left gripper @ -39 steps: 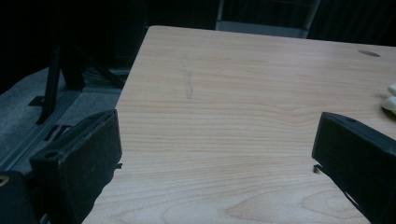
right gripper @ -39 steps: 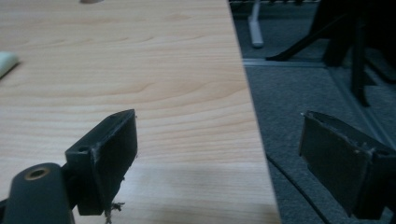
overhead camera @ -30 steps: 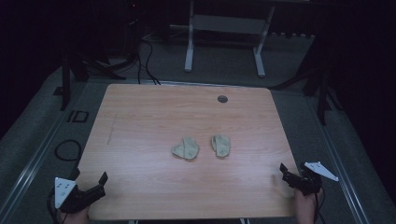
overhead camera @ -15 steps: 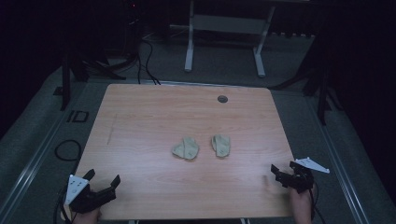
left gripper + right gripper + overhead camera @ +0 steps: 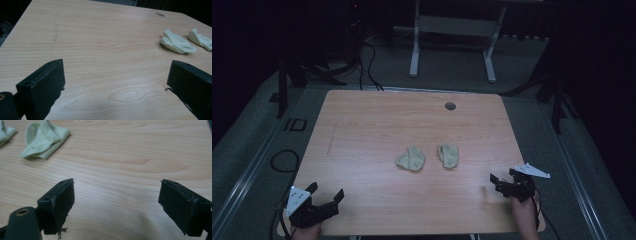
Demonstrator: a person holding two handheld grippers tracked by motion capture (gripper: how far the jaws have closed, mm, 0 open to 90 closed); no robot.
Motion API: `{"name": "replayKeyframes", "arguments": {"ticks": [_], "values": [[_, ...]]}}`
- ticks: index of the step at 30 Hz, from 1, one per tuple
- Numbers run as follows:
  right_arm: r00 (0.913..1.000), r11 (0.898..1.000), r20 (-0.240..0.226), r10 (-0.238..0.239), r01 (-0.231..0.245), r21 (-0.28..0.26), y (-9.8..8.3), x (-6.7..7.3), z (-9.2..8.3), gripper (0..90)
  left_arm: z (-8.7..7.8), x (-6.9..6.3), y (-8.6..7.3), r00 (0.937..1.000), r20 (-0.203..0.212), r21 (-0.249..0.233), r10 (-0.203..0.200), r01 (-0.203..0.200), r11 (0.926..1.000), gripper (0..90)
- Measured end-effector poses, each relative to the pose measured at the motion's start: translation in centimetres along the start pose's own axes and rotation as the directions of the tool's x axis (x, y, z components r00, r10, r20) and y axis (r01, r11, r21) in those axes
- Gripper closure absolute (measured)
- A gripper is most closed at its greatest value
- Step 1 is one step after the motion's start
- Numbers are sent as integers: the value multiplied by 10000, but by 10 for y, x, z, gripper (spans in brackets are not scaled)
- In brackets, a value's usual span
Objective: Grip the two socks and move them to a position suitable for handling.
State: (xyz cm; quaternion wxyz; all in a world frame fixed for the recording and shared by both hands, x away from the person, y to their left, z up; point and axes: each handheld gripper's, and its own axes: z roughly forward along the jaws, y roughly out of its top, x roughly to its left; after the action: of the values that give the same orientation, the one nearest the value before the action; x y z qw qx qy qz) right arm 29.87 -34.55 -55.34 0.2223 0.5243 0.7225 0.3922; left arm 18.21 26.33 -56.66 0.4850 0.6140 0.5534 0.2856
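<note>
Dark room, wooden table (image 5: 362, 130), grey floor with cables. High view: two pale socks (image 5: 411, 159) (image 5: 449, 155) lie mid-table, just apart; left gripper (image 5: 325, 195) and right gripper (image 5: 501, 181) sit at the near edge, jaws open, holding nothing. Left gripper view: socks (image 5: 178, 44) far right, well beyond the spread jaws. Right gripper view: a sock (image 5: 45, 141) ahead-left. Risk: limp cloth may slide from a shallow pinch.

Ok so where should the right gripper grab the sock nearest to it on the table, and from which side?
Probably the raised fold at the sock's far end, where the fabric stands up off the table; elsewhere it lies flat with little to pinch. Come from above with the open right gripper, jaws straddling that ridge. The other sock lies apart, so it should not interfere.
</note>
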Motion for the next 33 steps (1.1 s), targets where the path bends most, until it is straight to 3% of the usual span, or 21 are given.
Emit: {"name": "replayKeyframes", "arguments": {"ticks": [14, 17, 19, 21, 33], "values": [[9975, 9990, -553, -445, 445, -17, 17, 28, 19, 131, 1, -1, -1, 9998, 159, 149, 85, -87, 9999, 17], [9956, 9991, -836, -422, 424, 6, 24, 39, 26, 124, 2, -1, -1, 9998, 192, 155, 93, -96, 9998, 16], [9965, 9983, -605, -572, 578, 91, 29, 47, 31, 124, 2, -2, -1, 9997, 160, 180, 165, -168, 9997, 17], [9907, 9973, -1155, -726, 736, 45, 34, 53, 36, 126, 2, -2, -1, 9997, 160, 168, 184, -187, 9997, 17], [9806, 9900, -1419, -1352, 1395, 210, 64, 85, 68, 164, 1, 0, -2, 9995, 277, 221, 154, -160, 9996, 16]]}}
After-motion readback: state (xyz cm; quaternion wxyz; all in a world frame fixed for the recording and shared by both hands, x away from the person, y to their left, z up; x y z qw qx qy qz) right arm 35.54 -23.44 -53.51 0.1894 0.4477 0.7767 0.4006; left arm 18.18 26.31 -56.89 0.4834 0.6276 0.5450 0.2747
